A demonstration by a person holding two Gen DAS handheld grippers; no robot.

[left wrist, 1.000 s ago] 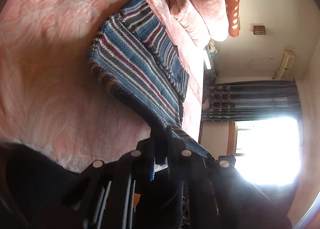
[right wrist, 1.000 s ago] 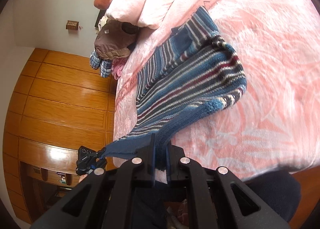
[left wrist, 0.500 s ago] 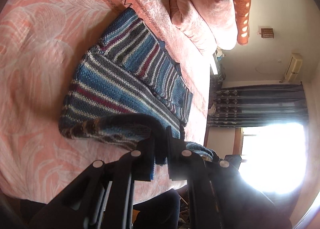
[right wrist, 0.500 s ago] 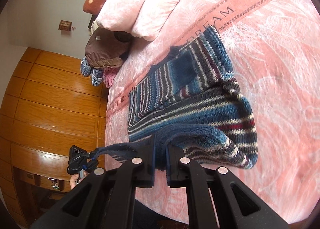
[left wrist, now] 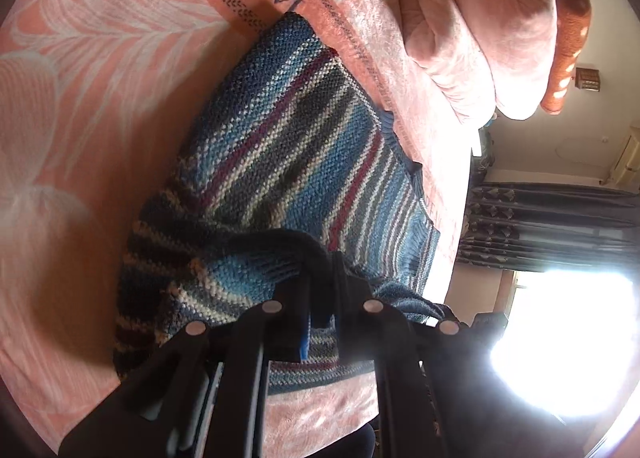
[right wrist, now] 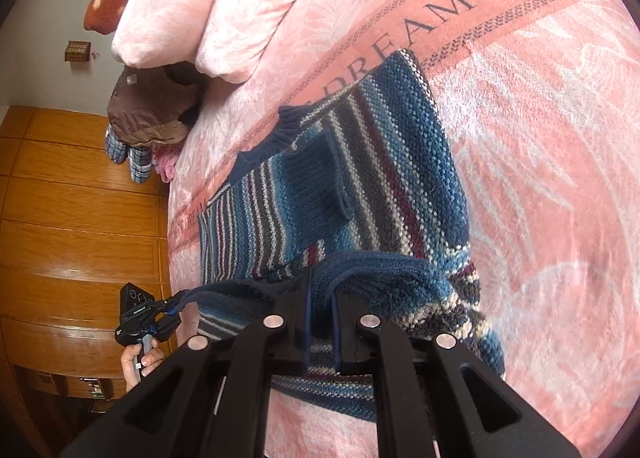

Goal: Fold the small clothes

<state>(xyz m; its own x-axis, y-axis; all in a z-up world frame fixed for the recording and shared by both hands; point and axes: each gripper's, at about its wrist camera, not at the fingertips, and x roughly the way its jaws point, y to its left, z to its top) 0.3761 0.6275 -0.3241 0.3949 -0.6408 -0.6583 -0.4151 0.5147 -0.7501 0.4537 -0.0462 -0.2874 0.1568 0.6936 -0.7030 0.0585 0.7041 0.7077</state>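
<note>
The striped sweater lies on the pink bed, its near hem lifted and doubled toward the collar; the left gripper and right gripper each pinch that hem tight. Carry both corners forward level — keep the edge taut; lay it square before letting go.

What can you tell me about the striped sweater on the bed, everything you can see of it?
The sweater is a chunky knit in blue, navy, white and maroon stripes, with dark ribbed cuff and collar. It lies on the pink bedspread, one sleeve folded across its body. Its near hem is lifted and doubled over toward the collar, pinched at one corner by the right gripper and at the other by the left gripper.
</note>
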